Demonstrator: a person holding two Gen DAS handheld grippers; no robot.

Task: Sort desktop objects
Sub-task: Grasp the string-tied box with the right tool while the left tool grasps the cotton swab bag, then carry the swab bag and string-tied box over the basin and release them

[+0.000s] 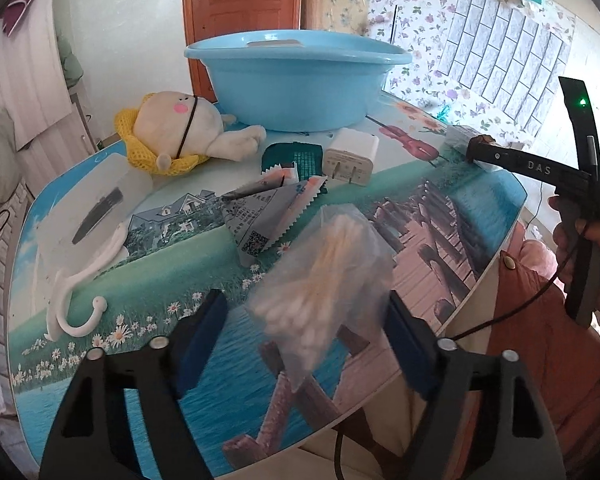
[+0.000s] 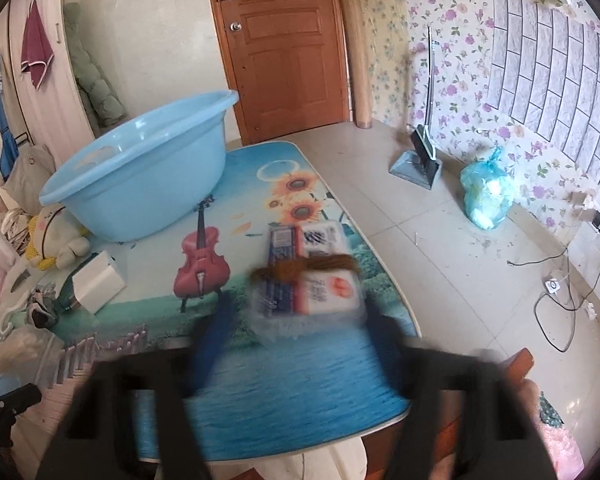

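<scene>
A bag of cotton swabs [image 1: 324,280] is framed by the spread left gripper [image 1: 306,344], while a packet [image 2: 308,292] is seemingly straddled, ungripped, by the blurred right gripper [image 2: 296,344], for sorting into the basin [image 1: 296,80]

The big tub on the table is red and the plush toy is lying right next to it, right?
Not quite. The tub is light blue, not red, as the left wrist view shows. The rest holds: the plush toy does lie on the table right beside it.
</scene>
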